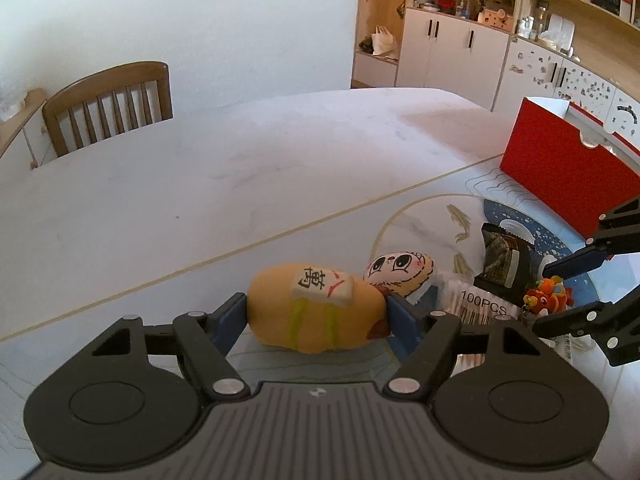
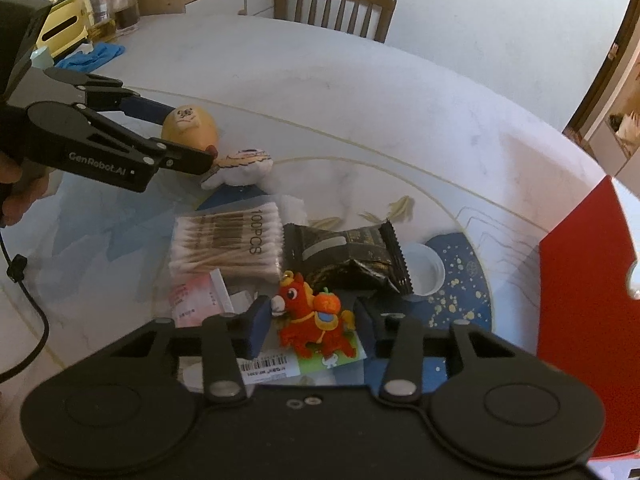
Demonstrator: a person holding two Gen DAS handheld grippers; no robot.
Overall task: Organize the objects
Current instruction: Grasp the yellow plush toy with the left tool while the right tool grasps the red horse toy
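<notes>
Both grippers at the clutter beside the red box [image 1: 560, 168], each astride a soft toy.

Our left gripper [image 1: 316, 312] has its fingers pressed against both flanks of the yellow plush toy [image 1: 316, 312], clamped across the middle so it should lift level toward the box. Our right gripper [image 2: 310, 326] straddles the red horse charm [image 2: 312, 320]; the left pad touches its snout, the other side shows a gap, so we judge it apart, not yet gripping. On the far side of the charm from us, a black snack packet [image 2: 352, 256] and the cotton swab pack [image 2: 228, 244] crowd in, with a white cap [image 2: 428, 270] between packet and box. A round face plush [image 1: 400, 272] leans against the yellow toy and may drag along when it rises.
</notes>
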